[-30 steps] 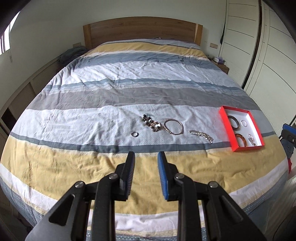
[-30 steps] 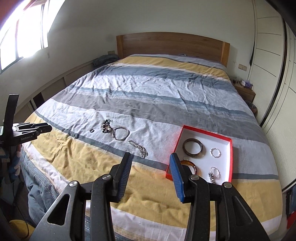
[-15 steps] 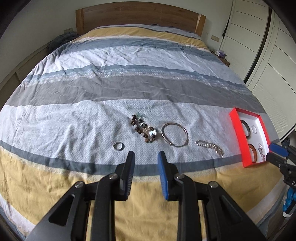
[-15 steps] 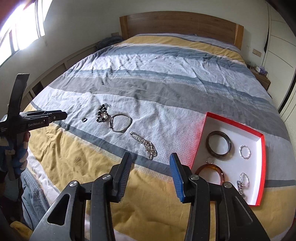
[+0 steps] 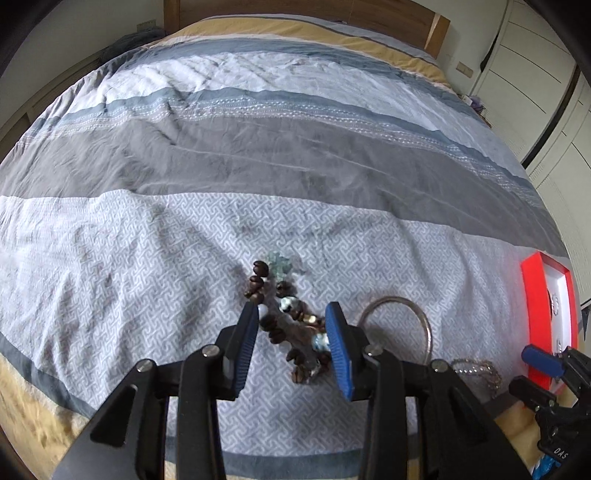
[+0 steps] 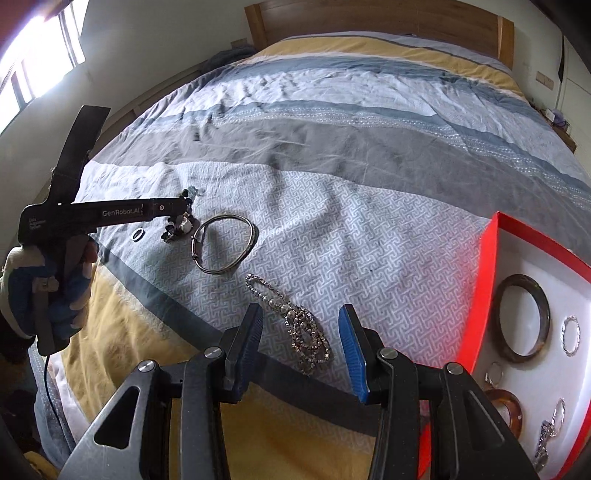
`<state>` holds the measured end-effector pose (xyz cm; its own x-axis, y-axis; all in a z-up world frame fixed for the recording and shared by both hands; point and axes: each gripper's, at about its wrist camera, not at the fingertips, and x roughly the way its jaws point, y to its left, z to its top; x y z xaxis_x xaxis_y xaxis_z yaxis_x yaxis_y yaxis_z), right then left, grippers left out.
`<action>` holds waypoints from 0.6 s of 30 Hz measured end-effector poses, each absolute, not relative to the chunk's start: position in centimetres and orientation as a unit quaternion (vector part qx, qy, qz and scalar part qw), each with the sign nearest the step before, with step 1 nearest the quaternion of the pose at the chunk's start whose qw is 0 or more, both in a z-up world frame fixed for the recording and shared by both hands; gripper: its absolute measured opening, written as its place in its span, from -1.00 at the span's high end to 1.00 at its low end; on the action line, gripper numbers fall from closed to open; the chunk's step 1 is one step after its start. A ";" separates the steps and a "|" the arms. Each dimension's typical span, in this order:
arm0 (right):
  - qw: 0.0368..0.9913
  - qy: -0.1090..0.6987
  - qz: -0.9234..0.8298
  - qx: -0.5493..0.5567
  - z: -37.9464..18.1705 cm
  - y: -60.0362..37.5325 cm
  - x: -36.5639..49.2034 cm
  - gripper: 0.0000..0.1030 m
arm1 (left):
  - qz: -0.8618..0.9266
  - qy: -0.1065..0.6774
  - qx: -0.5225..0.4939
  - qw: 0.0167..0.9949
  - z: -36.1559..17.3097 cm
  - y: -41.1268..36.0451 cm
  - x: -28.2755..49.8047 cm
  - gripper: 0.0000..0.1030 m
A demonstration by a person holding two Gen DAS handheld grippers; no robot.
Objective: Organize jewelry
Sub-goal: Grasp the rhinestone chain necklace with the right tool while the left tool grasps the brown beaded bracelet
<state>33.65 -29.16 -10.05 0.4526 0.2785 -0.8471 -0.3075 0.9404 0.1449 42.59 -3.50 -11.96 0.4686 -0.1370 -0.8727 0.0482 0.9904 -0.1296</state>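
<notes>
A brown and pale beaded bracelet (image 5: 286, 325) lies on the striped bedspread. My left gripper (image 5: 291, 334) is open, its jaws on either side of the beads, low over them. A silver chain bracelet (image 6: 295, 325) lies between the open jaws of my right gripper (image 6: 301, 332). A silver bangle (image 6: 224, 243) lies between the two pieces. A small ring (image 6: 139, 233) lies left of the beads. The red box (image 6: 487, 280) at the right holds a dark bangle (image 6: 522, 321), an amber bangle and small silver pieces.
The bed (image 5: 258, 155) stretches back to a wooden headboard (image 6: 369, 18). White wardrobe doors (image 5: 546, 74) stand at the right. The left gripper's handle and gloved hand (image 6: 48, 280) show at the left of the right wrist view.
Both grippers have moved forward and down toward the bed. The left jaws have widened and now straddle the beaded bracelet; the right jaws now straddle the chain bracelet.
</notes>
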 end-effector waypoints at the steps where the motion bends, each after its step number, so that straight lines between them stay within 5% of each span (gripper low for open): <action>1: 0.851 0.496 0.174 -0.016 -10.4 -29.1 33.9 0.18 | -0.051 0.516 -0.047 0.854 -12.4 -3.3 42.9 0.31; 14: 0.834 0.516 0.192 -0.021 -14.3 -28.0 35.1 0.18 | -0.051 0.523 -0.040 0.850 -14.7 -3.9 44.5 0.32; 18: 0.838 0.512 0.185 -0.034 -14.7 -27.9 35.0 0.36 | -0.052 0.515 -0.039 0.855 -14.9 -4.0 44.4 0.33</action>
